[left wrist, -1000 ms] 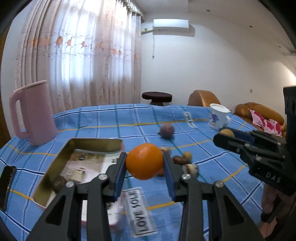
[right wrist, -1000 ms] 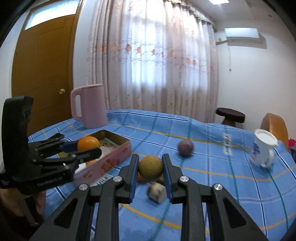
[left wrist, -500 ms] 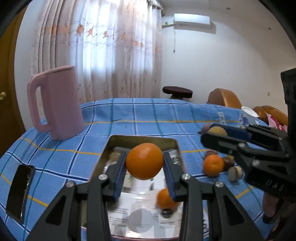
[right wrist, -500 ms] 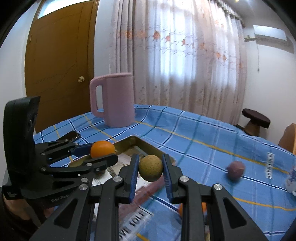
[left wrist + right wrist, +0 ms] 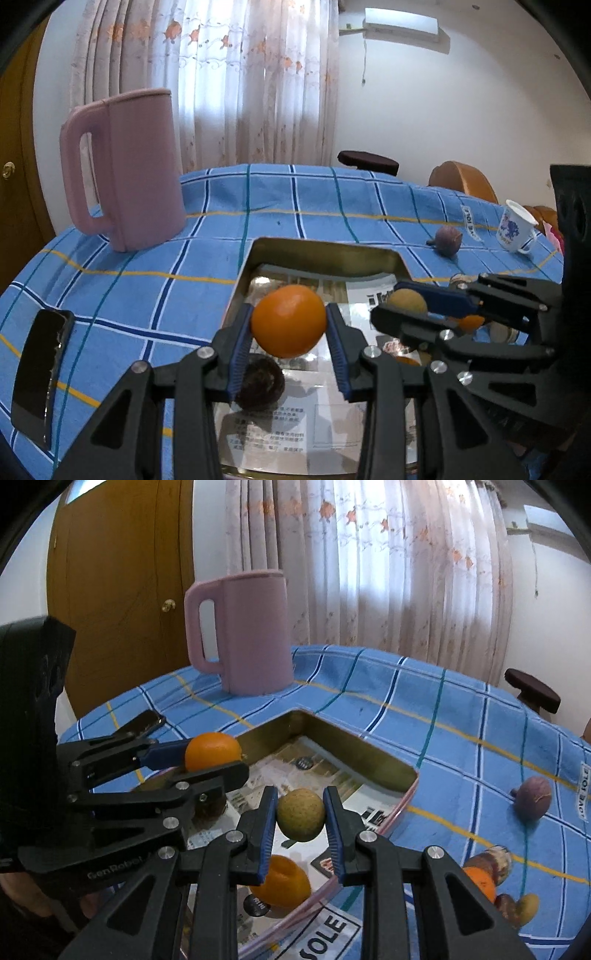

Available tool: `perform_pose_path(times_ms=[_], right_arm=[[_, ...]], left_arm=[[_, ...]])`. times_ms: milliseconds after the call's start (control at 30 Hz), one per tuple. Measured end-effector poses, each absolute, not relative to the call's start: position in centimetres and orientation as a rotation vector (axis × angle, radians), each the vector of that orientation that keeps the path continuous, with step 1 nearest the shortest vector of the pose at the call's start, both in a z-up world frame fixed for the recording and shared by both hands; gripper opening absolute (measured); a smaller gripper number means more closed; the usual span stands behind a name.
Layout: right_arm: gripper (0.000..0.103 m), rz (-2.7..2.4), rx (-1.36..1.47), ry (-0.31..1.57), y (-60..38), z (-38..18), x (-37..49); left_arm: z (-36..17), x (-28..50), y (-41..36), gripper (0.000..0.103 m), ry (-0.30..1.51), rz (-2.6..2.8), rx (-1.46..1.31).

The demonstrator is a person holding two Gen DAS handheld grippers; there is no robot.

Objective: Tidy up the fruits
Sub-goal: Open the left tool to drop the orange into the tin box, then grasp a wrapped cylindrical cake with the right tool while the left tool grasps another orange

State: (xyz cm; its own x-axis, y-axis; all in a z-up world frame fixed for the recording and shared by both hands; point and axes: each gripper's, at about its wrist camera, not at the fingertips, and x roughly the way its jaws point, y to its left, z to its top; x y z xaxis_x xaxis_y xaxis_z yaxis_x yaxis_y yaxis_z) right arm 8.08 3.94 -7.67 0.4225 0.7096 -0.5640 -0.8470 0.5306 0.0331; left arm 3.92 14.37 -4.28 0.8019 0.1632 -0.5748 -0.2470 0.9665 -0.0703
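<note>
Jaws of both grippers, tilted down over the tin (image 5: pixel 325 254): left clamps orange (image 5: pixel 289 321), right clamps yellowish fruit (image 5: pixel 301 809).

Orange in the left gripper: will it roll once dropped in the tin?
Probably: the orange is round, and the tin's paper-lined floor looks flat. The walls should contain it. It may nudge the dark fruit lying beneath the left gripper.

"Where are you?"
"I'm in a home, I think. I see flowery curtains (image 5: pixel 236 85), a wooden door (image 5: pixel 122 602), a sofa (image 5: pixel 465 182), and a table with a blue checked cloth (image 5: pixel 332 199)."
</note>
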Motion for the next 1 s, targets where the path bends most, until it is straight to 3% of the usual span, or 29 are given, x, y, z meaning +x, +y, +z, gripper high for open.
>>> perform_pose_path(times_ms=[100,167,200,233,267,333,600,767,1000], right_arm=[[0.028,0.995,-0.276,0.578,4.2,-8.1,8.1],[0.034,0.996,-0.264,0.586,4.1,-8.1,8.1],[0.041,0.992,-0.259,0.587,4.0,-8.1,8.0],[0.05,0.982,-0.256,0.581,3.8,-8.0,8.0],[0.052,0.975,-0.25,0.576,3.5,-7.8,7.9],[0.053,0.976,-0.226,0.57,2.9,-7.5,7.8],[0.053,0.755,-0.264,0.546,-5.2,-6.7,6.7],[0.053,0.576,-0.246,0.622,-10.5,-8.4,8.1],[0.053,0.599,-0.211,0.696,-10.8,-9.3,9.6]], left_arm=[[-4.6,3.7,14.4,0.041,0.603,0.237,-0.148],[-4.4,3.4,14.5,0.041,0.594,0.243,-0.147],[-4.2,3.2,14.5,0.041,0.587,0.244,-0.145],[-4.1,3.1,14.6,0.044,0.578,0.249,-0.148],[-4.0,2.8,14.8,0.049,0.569,0.26,-0.155],[-3.6,2.4,15.0,0.068,0.552,0.268,-0.173],[-1.9,1.5,11.5,0.091,0.486,0.207,-0.148],[-1.9,2.5,8.3,0.091,0.503,0.148,-0.118],[-2.2,3.8,4.7,0.091,0.538,0.088,-0.066]])
